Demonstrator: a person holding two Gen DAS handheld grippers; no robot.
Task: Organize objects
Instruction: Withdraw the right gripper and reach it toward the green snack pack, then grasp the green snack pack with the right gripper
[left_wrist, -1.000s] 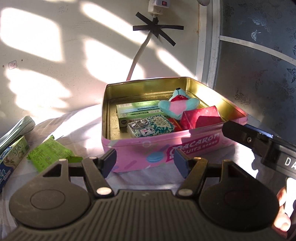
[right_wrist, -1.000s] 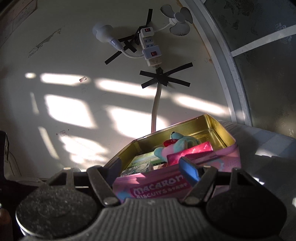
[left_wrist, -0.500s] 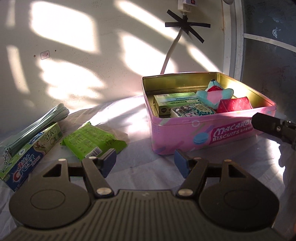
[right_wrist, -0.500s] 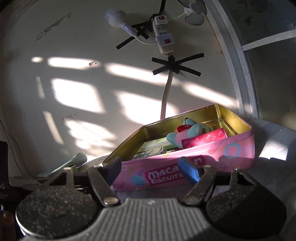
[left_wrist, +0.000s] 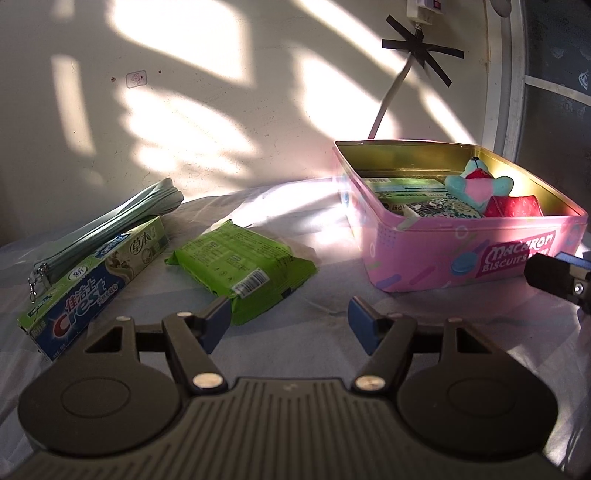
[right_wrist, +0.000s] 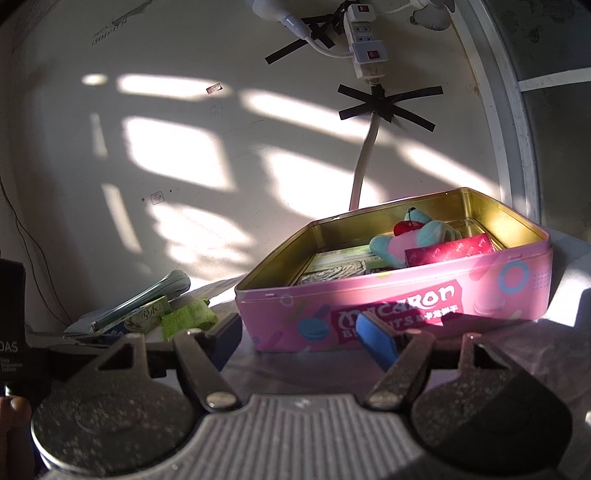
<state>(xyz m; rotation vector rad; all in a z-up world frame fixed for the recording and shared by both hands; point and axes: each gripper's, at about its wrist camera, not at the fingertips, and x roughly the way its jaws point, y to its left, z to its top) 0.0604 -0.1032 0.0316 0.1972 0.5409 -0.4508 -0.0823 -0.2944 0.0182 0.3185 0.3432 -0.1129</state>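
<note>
A pink biscuit tin (left_wrist: 465, 254) (right_wrist: 399, 295) stands open on the cloth-covered table, holding a pink-and-teal plush toy (left_wrist: 476, 184) (right_wrist: 410, 240), a red packet (left_wrist: 513, 206) (right_wrist: 450, 251) and small boxes. Left of it lie a green snack packet (left_wrist: 240, 258) (right_wrist: 186, 319), a toothpaste box (left_wrist: 96, 280) and a pale green zip pouch (left_wrist: 107, 221). My left gripper (left_wrist: 290, 319) is open and empty, just in front of the green packet's near end. My right gripper (right_wrist: 304, 334) is open and empty, close to the tin's front wall; one of its fingers (left_wrist: 554, 277) shows at the left wrist view's right edge.
A wall with a taped power strip (right_wrist: 365, 44) and its cable (right_wrist: 364, 162) rises right behind the table. A window frame (left_wrist: 506, 74) runs down the right side. A bare strip of cloth (left_wrist: 332, 284) lies between the green packet and the tin.
The left gripper has swung left and away from the tin, bringing the green packet, toothpaste box and pouch into view. The right gripper has also shifted left along the tin's front. Both stayed open.
</note>
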